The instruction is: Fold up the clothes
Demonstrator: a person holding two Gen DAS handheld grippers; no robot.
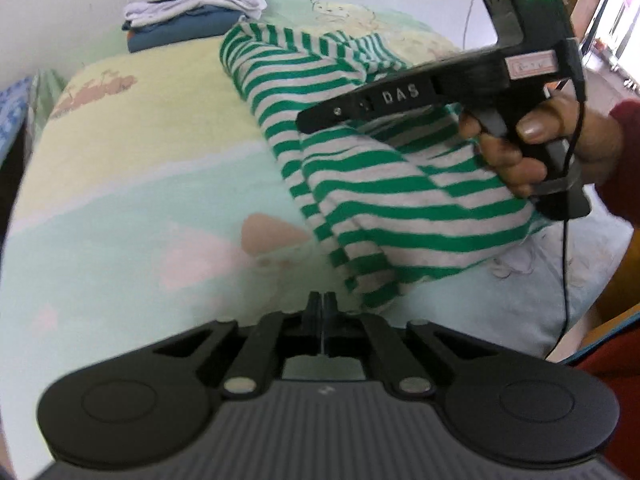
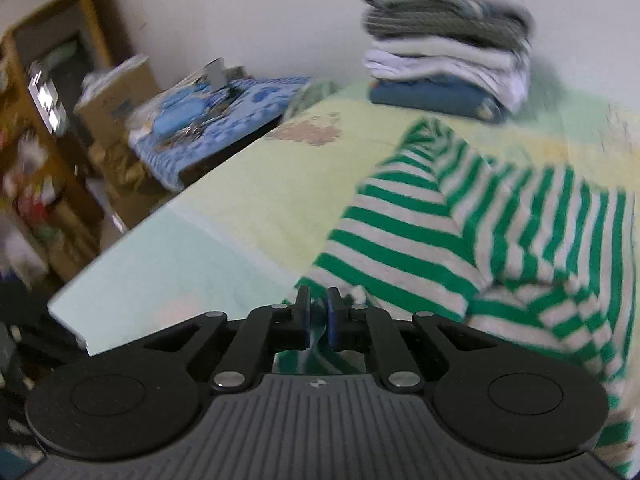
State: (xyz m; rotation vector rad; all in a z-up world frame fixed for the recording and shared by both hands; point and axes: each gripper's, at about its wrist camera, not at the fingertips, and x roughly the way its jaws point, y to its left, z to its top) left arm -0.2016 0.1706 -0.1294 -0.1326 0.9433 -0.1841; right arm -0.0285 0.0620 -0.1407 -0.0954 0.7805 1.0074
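Lower centre: left gripper [image 1: 322,300] shut, empty, beside striped garment [image 1: 372,184] hem; right gripper [image 2: 319,312] pinches its edge; bedsheet [image 1: 132,184] bare at left.

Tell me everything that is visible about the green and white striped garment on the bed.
The striped garment is soft knit cloth with green and pale grey-white bands. It lies partly folded and rumpled on the pastel printed bedcover, layers overlapping, one corner raised toward the stack of folded clothes, which it does not touch. The right tool pinches an edge of it between its blue pads. The left tool is shut, empty, just short of its near edge.
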